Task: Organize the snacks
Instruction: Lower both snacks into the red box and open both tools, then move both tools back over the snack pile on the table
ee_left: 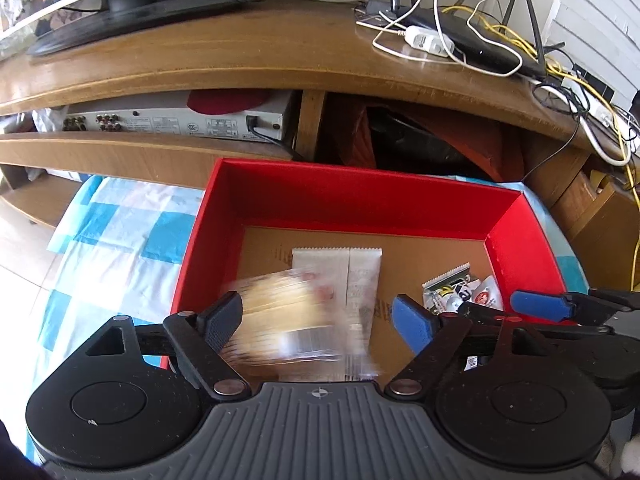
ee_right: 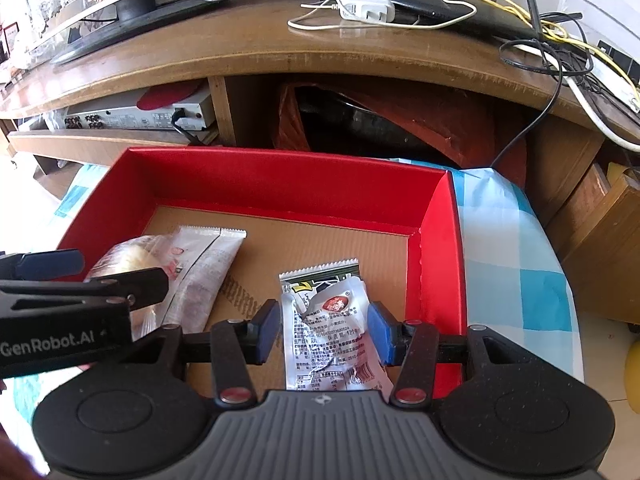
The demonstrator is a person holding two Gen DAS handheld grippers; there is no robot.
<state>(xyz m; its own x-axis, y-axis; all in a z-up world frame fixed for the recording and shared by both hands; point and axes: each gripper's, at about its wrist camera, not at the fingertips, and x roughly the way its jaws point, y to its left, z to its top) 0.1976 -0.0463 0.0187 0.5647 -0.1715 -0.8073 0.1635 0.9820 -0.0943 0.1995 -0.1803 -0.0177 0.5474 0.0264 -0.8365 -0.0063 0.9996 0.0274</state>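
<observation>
A red box with a cardboard floor sits on a blue-checked cloth; it also shows in the right wrist view. My left gripper is open over the box's left part. A clear-wrapped yellow snack shows blurred between its fingers, over a long silver packet. My right gripper is open over the box's right part, its blue pads on either side of a crumpled white snack packet. A green-silver packet lies under that one. The yellow snack and silver packet show at left.
A wooden TV stand rises behind the box, with a monitor base, a router and tangled cables on top. A silver player sits on its shelf. The checked cloth extends right of the box.
</observation>
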